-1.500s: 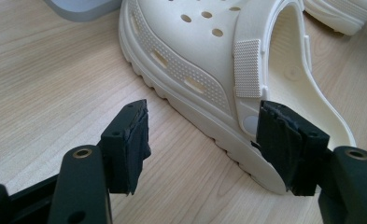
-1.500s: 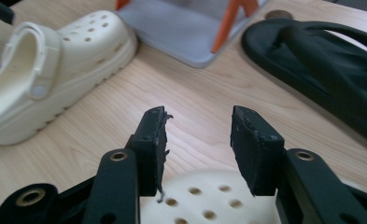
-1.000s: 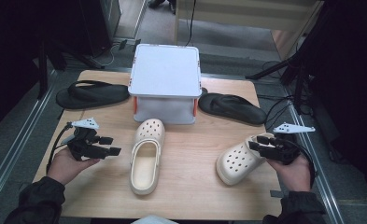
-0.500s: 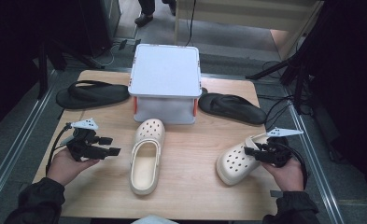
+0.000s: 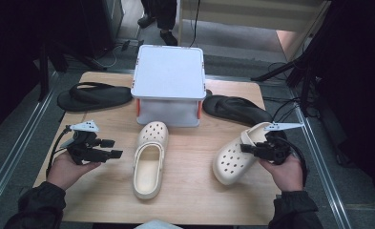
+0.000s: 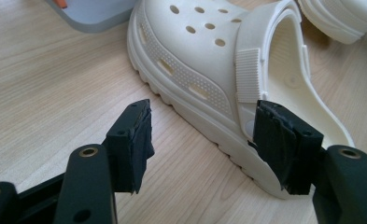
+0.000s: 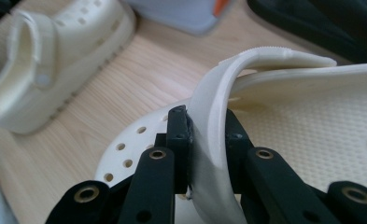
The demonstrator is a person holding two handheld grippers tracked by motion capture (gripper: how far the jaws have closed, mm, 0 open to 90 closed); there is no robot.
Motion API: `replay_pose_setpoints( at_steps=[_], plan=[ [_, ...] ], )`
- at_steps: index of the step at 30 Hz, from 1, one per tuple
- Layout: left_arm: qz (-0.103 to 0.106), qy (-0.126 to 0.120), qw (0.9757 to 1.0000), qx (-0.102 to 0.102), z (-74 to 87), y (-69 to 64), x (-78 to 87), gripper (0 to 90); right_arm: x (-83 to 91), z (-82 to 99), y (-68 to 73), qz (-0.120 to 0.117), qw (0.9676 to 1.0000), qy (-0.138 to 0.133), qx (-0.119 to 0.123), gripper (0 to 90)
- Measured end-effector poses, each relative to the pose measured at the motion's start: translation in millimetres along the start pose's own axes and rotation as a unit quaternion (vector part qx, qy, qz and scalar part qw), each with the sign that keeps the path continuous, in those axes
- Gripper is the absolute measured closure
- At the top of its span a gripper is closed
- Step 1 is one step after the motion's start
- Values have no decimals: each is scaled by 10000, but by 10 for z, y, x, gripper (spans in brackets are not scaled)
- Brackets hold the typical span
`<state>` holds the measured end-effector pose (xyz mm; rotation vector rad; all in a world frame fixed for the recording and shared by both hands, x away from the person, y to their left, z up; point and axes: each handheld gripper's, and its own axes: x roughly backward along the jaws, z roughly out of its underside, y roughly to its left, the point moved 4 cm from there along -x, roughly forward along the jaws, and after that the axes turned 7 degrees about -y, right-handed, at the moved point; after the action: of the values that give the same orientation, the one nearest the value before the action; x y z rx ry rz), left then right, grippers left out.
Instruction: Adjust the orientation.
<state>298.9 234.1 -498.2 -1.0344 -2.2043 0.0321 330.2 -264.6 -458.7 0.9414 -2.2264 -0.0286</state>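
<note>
Two cream perforated clogs lie on the wooden table. The middle clog (image 5: 149, 157) points toe-first at the box. My left gripper (image 5: 114, 153) is open just left of it. In the left gripper view this clog (image 6: 209, 60) lies ahead, and the left gripper (image 6: 204, 144) has its right jaw beside the sole's edge. The right clog (image 5: 235, 157) lies at an angle, and my right gripper (image 5: 246, 148) is shut on it. In the right gripper view the right gripper (image 7: 207, 135) pinches a cream band of that clog's rim (image 7: 209, 121), beside the textured insole.
A white lidded box (image 5: 168, 83) with orange clasps stands at the back centre. One black flip-flop (image 5: 94, 95) lies to its left and another (image 5: 237, 109) to its right. The table's edges drop off to a grey floor with cables at the right.
My right gripper has moved a little left, in onto the right clog, which has shifted slightly. The left gripper has hardly moved.
</note>
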Motion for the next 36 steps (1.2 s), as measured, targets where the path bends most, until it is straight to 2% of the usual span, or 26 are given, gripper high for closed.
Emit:
replay_pose_setpoints(
  at_steps=[4, 7, 10, 15, 19, 24, 26, 32, 34, 36],
  plan=[
    [50, -79, 9999, -48, -34, -57, 31, 400, -148, -187, 204, -266, 9996, -78, -75, 794],
    [73, -130, 9999, -44, -56, -93, 54, 412, -327, -252, 317, -311, 9995, -46, -10, 793],
    [83, -190, 9998, -34, -81, -115, 84, 436, -516, -269, 408, -339, 9994, 33, 34, 793],
    [131, -320, 9994, -68, -138, -182, 114, 488, -796, -246, 532, -531, 9985, 92, -83, 791],
    [160, -316, 9992, -177, -177, -252, 88, 502, -983, -187, 600, -510, 9985, 142, -102, 788],
    [242, -283, 9990, -245, -218, -336, 14, 519, -1031, -190, 585, -332, 9993, 190, -35, 782],
    [254, -241, 9990, -279, -229, -358, -18, 520, -1037, -189, 567, -334, 9992, 200, -70, 773],
    [239, -211, 9991, -276, -233, -371, -49, 517, -1043, -178, 528, -219, 9994, 261, 49, 729],
    [233, -193, 9991, -289, -229, -355, -43, 518, -1039, -177, 531, -196, 9994, 264, 84, 689],
    [211, -185, 9993, -260, -224, -351, -34, 526, -1024, -186, 545, -109, 9994, 206, 244, 609]
  ],
)
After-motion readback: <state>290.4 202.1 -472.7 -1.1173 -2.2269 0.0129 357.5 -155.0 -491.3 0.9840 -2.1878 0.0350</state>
